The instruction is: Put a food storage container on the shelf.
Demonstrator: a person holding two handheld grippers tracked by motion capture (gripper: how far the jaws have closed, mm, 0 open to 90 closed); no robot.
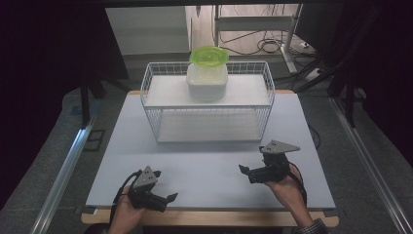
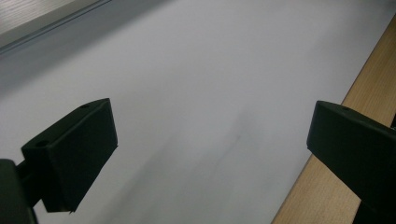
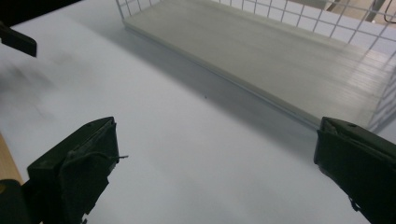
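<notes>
1. A white container (image 1: 207,82) with a green lid (image 1: 209,55) sits on the top shelf of a white wire rack (image 1: 207,100).
2. Left gripper (image 1: 165,199) and right gripper (image 1: 245,170) hover near the table's (image 1: 204,165) front edge, jaws wide apart, holding nothing.
3. Risk: reaching in could knock the rack's wire rim.

Worktop (image 1: 204,165): smooth, matt pale sheet over a light wood board; bare wood grain shows along the near edge (image 2: 327,186).
Wire basket (image 1: 151,97): thin white-coated metal mesh, with a pale, faintly ribbed board as its floor (image 3: 280,60).
Container (image 1: 207,80): white translucent plastic, smooth, semi-matt.
Lid (image 1: 208,55): bright green translucent plastic, glossy.
Left gripper (image 2: 210,154): hard black plastic jaws, matt, smooth-faced.
Right gripper (image 3: 215,172): same matt black plastic, with slightly rough moulded edges.
</notes>
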